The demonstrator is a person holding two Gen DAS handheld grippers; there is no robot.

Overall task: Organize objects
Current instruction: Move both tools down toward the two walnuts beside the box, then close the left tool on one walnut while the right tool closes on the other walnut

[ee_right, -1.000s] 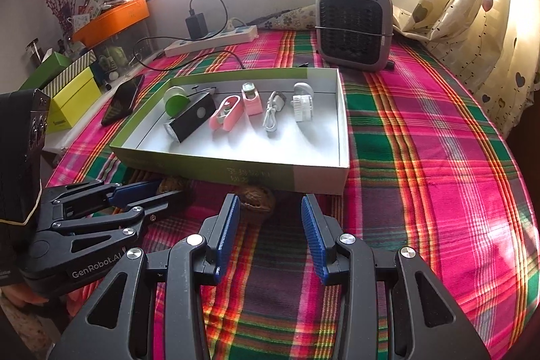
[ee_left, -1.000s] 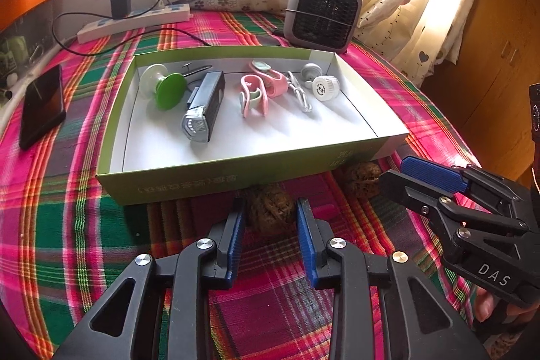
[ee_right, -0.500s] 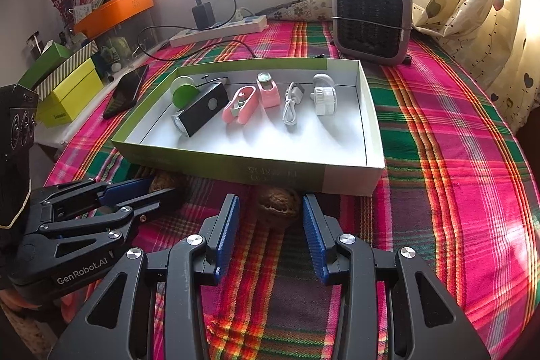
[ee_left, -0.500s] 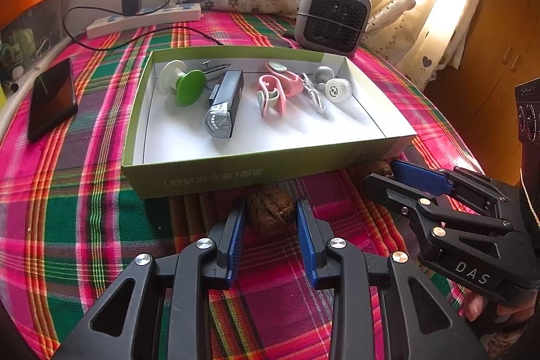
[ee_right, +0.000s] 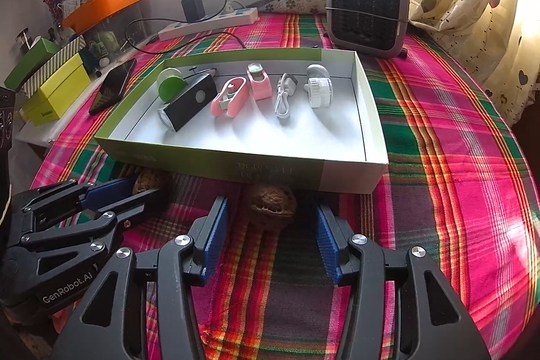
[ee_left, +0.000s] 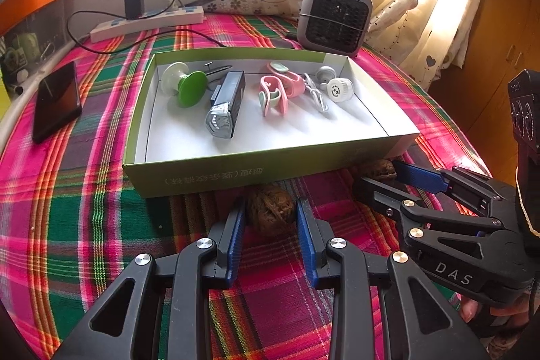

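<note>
Two brown walnuts lie on the plaid cloth just in front of a green-sided box [ee_left: 216,172]. My left gripper [ee_left: 270,208] is open, its blue pads either side of one walnut [ee_left: 270,213], very close to it. My right gripper [ee_right: 270,208] is open wider around the other walnut [ee_right: 271,204], with clear gaps on both sides. Each gripper shows in the other's view: the right [ee_left: 388,177], the left [ee_right: 148,188]. The box [ee_right: 280,169] holds a black bike light [ee_left: 224,105], a green-and-white spool [ee_left: 184,85], pink clips [ee_left: 275,90], a white cable and a small white fan.
A grey heater [ee_left: 334,16] stands behind the box. A power strip with charger [ee_left: 148,21] lies at the back left and a black phone [ee_left: 55,98] on the left. Yellow and green boxes [ee_right: 50,83] stand beyond the table's left edge. Curtains hang at right.
Both grippers have moved forward so that each walnut now lies between its fingers. The right gripper has opened wider.
</note>
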